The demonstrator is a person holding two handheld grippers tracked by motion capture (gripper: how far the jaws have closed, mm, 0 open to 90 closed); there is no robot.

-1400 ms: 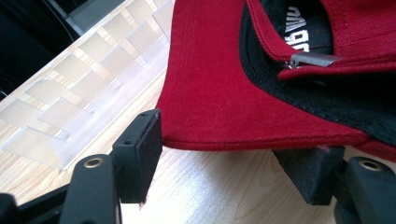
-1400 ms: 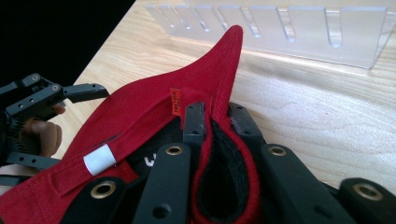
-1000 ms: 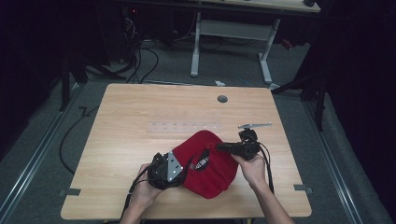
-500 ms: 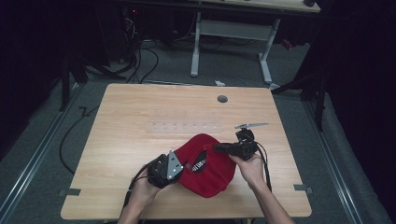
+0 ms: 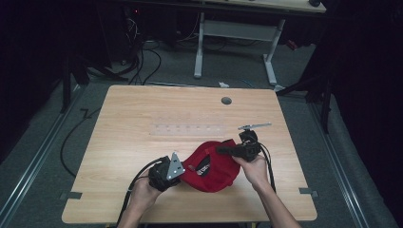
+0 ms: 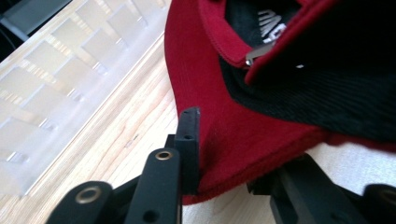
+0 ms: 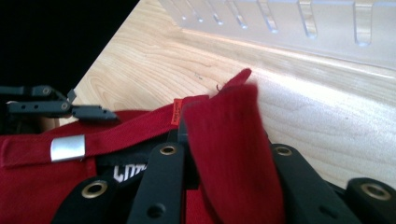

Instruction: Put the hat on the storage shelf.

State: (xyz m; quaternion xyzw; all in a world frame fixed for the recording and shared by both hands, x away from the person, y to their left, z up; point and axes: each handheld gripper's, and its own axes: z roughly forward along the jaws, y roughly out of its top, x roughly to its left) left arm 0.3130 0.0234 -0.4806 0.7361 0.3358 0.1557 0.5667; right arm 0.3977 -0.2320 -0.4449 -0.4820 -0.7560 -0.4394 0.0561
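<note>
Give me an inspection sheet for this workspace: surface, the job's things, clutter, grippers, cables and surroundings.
Surface: light wooden table with a round grommet hole near its far edge.
Job's things: red cap lying near the front edge, its back strap with a metal buckle showing.
Clutter: clear slotted strip lying flat mid-table.
Grippers: left gripper has just been closing, jaws either side of the cap's edge; right gripper shut on a fold of the cap.
Cables: one trails from each gripper off the front edge; more cables on the floor behind.
Surroundings: dark room, grey floor, a white desk frame behind.
</note>
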